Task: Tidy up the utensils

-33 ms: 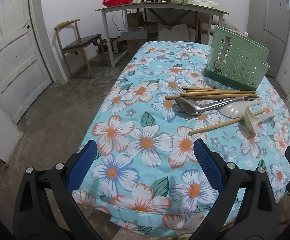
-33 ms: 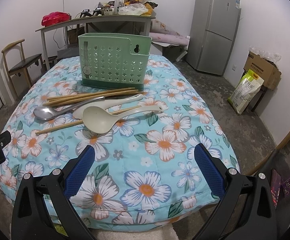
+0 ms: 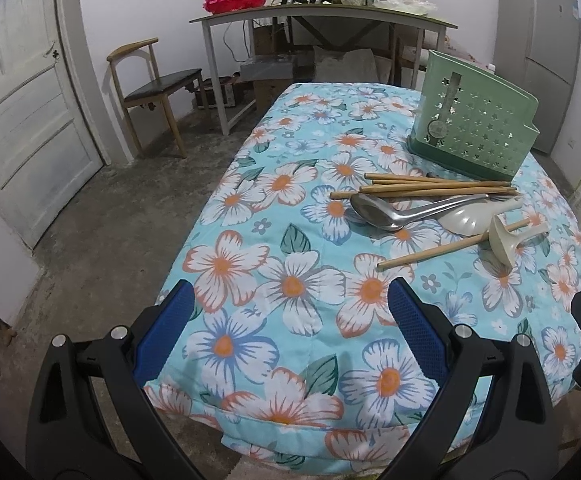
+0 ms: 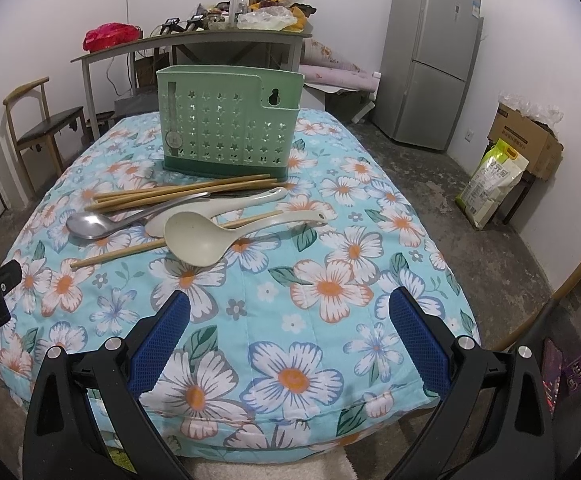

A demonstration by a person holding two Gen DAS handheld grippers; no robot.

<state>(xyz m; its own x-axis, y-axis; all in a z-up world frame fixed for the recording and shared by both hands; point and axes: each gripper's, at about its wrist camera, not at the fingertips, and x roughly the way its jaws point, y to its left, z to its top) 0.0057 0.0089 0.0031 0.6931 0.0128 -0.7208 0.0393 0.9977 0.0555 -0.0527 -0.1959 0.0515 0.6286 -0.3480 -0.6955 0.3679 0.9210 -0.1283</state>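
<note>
A green perforated utensil holder [image 4: 230, 120] stands upright on the floral tablecloth [image 4: 310, 320]; it also shows in the left wrist view [image 3: 470, 128]. In front of it lie wooden chopsticks [image 4: 182, 192], a steel spoon [image 4: 90, 224], a cream ladle [image 4: 198, 236] and a cream rice paddle [image 4: 226, 206]. One chopstick [image 3: 430, 250] lies apart, under the ladle [image 3: 502, 240]. My left gripper [image 3: 286, 328] is open and empty at the table's near edge. My right gripper [image 4: 288, 330] is open and empty, to the right of the left one.
A desk [image 3: 322, 20] piled with clutter stands behind the table. A wooden chair [image 3: 150, 88] and a white door [image 3: 22, 112] are at the left. A grey fridge [image 4: 430, 60], a cardboard box [image 4: 526, 140] and a yellow bag [image 4: 490, 180] are at the right.
</note>
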